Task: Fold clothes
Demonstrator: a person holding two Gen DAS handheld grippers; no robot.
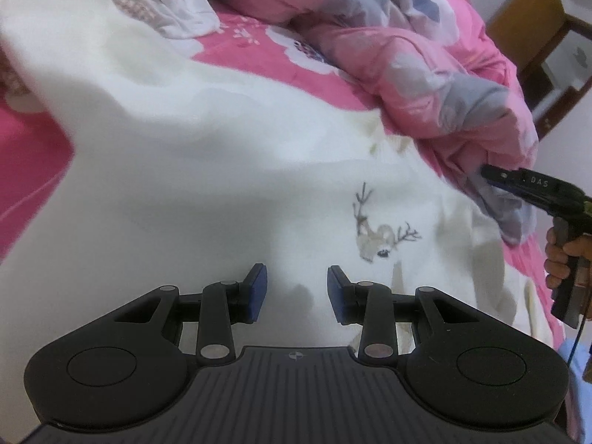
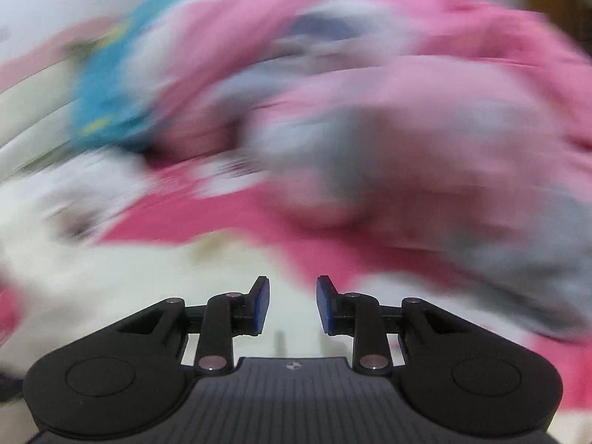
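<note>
A white garment (image 1: pixel 207 170) with a deer print (image 1: pixel 381 236) lies spread on the pink bed (image 1: pixel 29 170), just beside a bunched pink quilt (image 1: pixel 425 74). The left hand-held gripper (image 1: pixel 298 292) hovers over it, jaws narrowly parted and empty. The right hand-held gripper (image 2: pixel 292 305), in a blurred view, is likewise narrowly parted with nothing between its pads.

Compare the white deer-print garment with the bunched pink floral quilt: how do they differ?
The white deer-print garment lies spread fairly flat; the pink floral quilt is heaped in thick folds. The garment is white with one small deer motif; the quilt is pink with large grey-white flowers. Both rest on the bed.
</note>
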